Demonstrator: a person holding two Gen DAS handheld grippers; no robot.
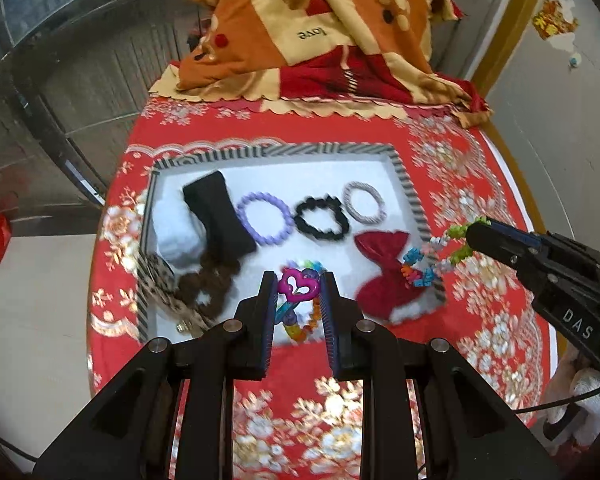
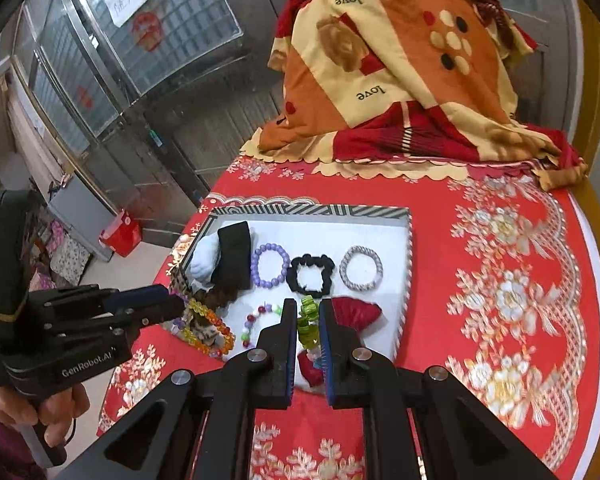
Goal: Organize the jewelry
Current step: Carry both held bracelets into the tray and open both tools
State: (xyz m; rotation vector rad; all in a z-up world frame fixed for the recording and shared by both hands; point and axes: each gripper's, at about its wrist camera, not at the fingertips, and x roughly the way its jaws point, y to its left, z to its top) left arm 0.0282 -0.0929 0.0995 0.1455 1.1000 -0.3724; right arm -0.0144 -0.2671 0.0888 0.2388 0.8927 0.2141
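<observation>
A white tray with a striped rim (image 1: pixel 404 176) (image 2: pixel 410 240) lies on the red floral tablecloth. It holds a purple bead bracelet (image 1: pixel 265 218) (image 2: pixel 271 265), a black scrunchie (image 1: pixel 319 218) (image 2: pixel 310 274), a grey ring (image 1: pixel 365 202) (image 2: pixel 360 268), a red bow (image 1: pixel 380 268) (image 2: pixel 356 312) and a black band (image 1: pixel 218 214). My left gripper (image 1: pixel 299 280) is shut on a magenta heart charm (image 1: pixel 299 285) of a multicoloured bead bracelet (image 2: pixel 210 330) over the tray's near edge. My right gripper (image 2: pixel 309 307) is shut on a green, blue and white coil bracelet (image 1: pixel 440 254) (image 2: pixel 308 322) above the bow.
A folded orange and red quilt (image 1: pixel 320 36) (image 2: pixel 412 76) lies at the far end of the table. A brown bead string (image 1: pixel 214 280) and a white fluffy item (image 1: pixel 176 232) lie at the tray's left. Metal shutters stand to the left.
</observation>
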